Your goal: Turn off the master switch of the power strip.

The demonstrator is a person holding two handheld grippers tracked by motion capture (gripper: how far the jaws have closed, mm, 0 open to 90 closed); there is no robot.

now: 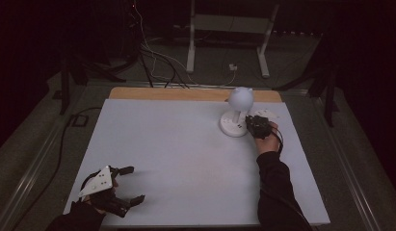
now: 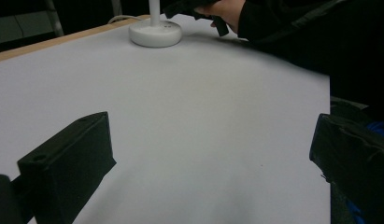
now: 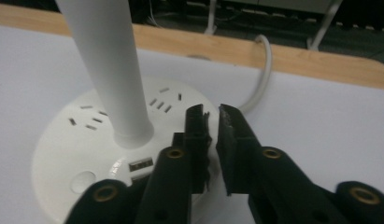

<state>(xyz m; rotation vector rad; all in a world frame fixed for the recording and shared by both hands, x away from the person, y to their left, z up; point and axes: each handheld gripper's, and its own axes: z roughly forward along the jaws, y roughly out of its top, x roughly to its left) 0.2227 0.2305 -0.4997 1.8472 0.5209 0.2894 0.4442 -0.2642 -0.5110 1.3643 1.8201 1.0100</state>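
Note:
A white desk lamp stands at the table's far right, with a round globe head (image 1: 240, 98) and a round base (image 1: 232, 126) that carries socket slots and USB ports. My right gripper (image 1: 257, 126) rests against the right side of that base. In the right gripper view its jaws (image 3: 210, 112) are almost closed over the base (image 3: 63, 140) rim, beside the stem (image 3: 105, 60), with nothing visible between them. My left gripper (image 1: 136, 183) lies near the front left corner, jaws wide apart and empty. The left gripper view (image 2: 213, 135) looks across bare mat toward the lamp base (image 2: 155, 33).
A white mat (image 1: 176, 154) covers the table, leaving a wooden strip (image 1: 186, 94) at the far edge. The lamp's white cable (image 3: 264, 70) runs off over that edge. On the dark floor beyond are a white desk frame (image 1: 229, 24) and loose cables (image 1: 157, 62).

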